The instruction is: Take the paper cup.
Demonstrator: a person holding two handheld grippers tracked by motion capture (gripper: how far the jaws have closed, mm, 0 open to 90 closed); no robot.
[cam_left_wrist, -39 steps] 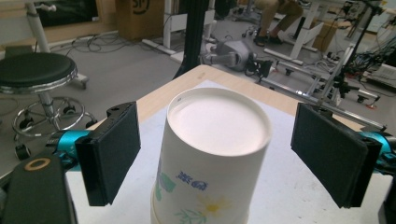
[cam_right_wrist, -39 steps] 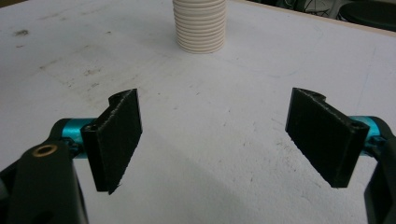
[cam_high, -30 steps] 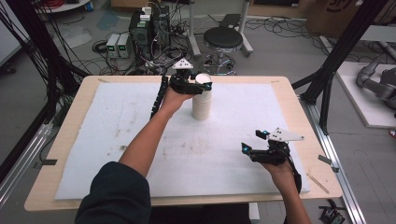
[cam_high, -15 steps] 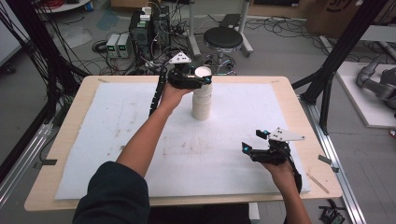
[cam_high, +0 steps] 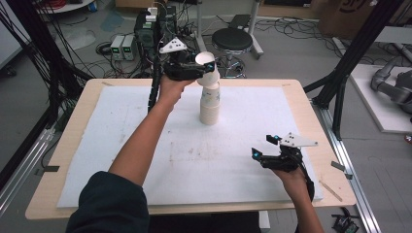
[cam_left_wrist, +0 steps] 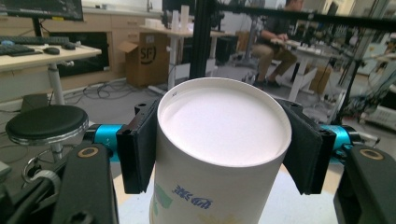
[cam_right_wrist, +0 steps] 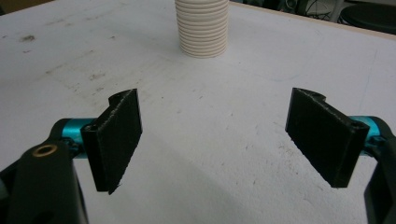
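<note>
Resting low over the white mat (cam_high: 145,160) near the desk's (cam_high: 311,116) front right edge, the right gripper (cam_high: 265,151) has its jaws spread wide with nothing between them. It sits well apart from the cup stack (cam_high: 210,103), on the near right side of it. In the right gripper view, the stack (cam_right_wrist: 203,27) stands upright beyond the two black pads (cam_right_wrist: 119,135), ribbed rims showing. The stack stands on the mat toward the far middle of the desk. Above the stack, the left gripper (cam_high: 201,68) is clamped on a paper cup (cam_high: 206,65), lifted and tilted, its base just at the stack's top; cannot tell if touching. In the left gripper view both pads (cam_left_wrist: 140,144) press the cup's (cam_left_wrist: 219,154) sides. A stool (cam_high: 233,39) stands on the floor beyond the stack.
</note>
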